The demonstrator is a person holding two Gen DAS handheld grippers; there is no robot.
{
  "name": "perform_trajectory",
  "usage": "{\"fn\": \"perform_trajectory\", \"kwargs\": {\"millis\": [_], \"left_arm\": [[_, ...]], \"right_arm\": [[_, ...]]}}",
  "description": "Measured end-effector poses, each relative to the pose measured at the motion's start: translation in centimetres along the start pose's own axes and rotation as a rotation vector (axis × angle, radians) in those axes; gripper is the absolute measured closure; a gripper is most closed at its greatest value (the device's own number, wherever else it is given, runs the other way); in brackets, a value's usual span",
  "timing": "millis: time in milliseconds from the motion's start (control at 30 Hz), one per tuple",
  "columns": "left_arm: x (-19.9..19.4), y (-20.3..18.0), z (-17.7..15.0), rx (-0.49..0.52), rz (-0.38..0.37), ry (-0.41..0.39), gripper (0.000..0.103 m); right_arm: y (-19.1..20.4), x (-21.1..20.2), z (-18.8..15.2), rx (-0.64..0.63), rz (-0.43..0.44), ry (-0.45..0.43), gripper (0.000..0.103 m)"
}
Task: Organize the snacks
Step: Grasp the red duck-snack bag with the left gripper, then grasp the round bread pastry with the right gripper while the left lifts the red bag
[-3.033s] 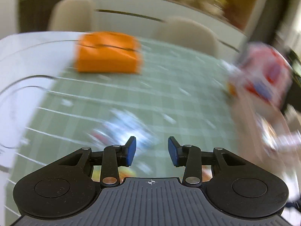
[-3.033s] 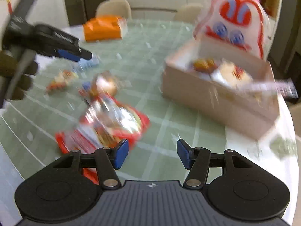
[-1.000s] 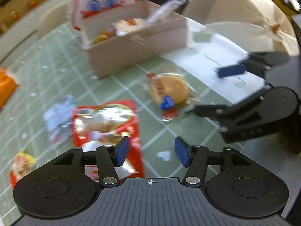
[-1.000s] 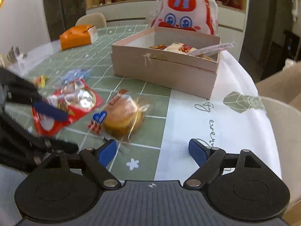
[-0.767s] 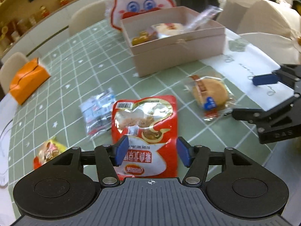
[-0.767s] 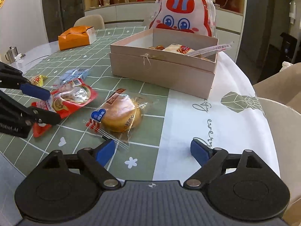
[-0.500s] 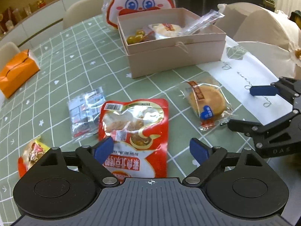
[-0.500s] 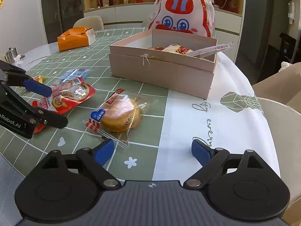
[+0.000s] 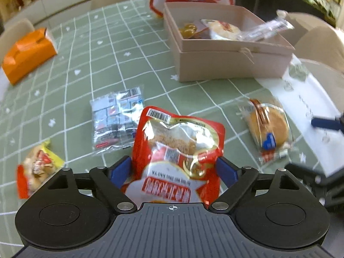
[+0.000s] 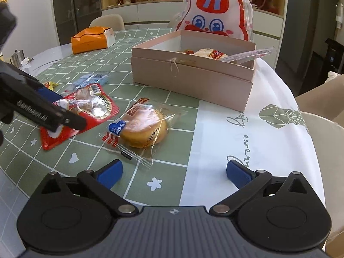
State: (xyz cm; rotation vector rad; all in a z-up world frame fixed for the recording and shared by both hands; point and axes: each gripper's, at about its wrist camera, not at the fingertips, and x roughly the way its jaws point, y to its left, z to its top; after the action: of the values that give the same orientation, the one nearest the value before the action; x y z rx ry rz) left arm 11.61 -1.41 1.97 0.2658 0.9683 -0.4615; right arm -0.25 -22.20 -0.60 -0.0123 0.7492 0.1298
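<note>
Glossy red foil pouch (image 9: 178,150) lies between our left tongs (image 9: 173,169), spread wide; our right tongs (image 10: 173,172), jaws just opened wider, gape empty near the plastic-wrapped round bun (image 10: 143,126).

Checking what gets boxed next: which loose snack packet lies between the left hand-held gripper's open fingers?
The big red pouch with the clear window; the left hand-held gripper straddles it. The others lie outside.
</note>
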Motion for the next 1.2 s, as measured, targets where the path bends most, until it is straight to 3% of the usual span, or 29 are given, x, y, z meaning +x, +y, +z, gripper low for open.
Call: {"fn": "perform_trajectory", "kwargs": {"millis": [200,233,267,300,400,500,600,667,800,967,1100,1200], "left_arm": [[0.5,0.1,0.5,-0.003,-0.032,0.002,0.012],[0.4,0.2,0.5,-0.014,-0.043,-0.002,0.015],[0.0,0.3,0.4,-0.027,-0.05,-0.011,0.025],[-0.4,0.5,0.3,-0.047,-0.067,-0.023,0.044],[-1.6,1.2,-0.5,-0.117,-0.111,-0.042,0.051],[-2.6,0.8,-1.6,-0.128,-0.085,-0.048,0.053],[-3.4,0.4,-2.4,-0.148,-0.088,-0.048,0.055],[-3.9,0.0,-2.8,-0.144,-0.093,-0.046,0.055],[-3.9,-1.0,-3.7,-0.102,-0.102,-0.028,0.048],[-3.6,-1.9,-4.9,-0.034,-0.136,-0.03,0.038],[-3.4,-4.2,-5.3,0.087,-0.097,-0.022,0.022],[-3.2,-5.1,-5.3,0.097,-0.061,-0.015,0.02]], "right_arm": [[0.0,0.0,0.0,0.0,0.0,-0.001,0.0],[0.0,0.0,0.0,-0.001,0.0,0.0,0.0],[0.0,0.0,0.0,-0.002,0.0,0.004,0.0],[0.1,0.1,0.2,0.001,-0.001,0.013,0.0],[0.2,0.2,1.6,0.056,0.017,0.064,0.008],[0.1,0.4,3.6,0.16,0.116,0.086,0.01],[1.2,1.5,5.2,0.176,0.092,0.097,0.013],[2.1,2.8,5.8,0.129,0.039,0.111,0.02],[3.4,3.3,6.2,0.061,0.031,0.123,0.046],[3.2,2.2,5.3,0.025,0.059,0.116,0.047],[2.1,1.5,4.6,0.033,0.073,0.112,0.047],[1.8,1.1,4.4,0.03,0.072,0.116,0.047]]}}
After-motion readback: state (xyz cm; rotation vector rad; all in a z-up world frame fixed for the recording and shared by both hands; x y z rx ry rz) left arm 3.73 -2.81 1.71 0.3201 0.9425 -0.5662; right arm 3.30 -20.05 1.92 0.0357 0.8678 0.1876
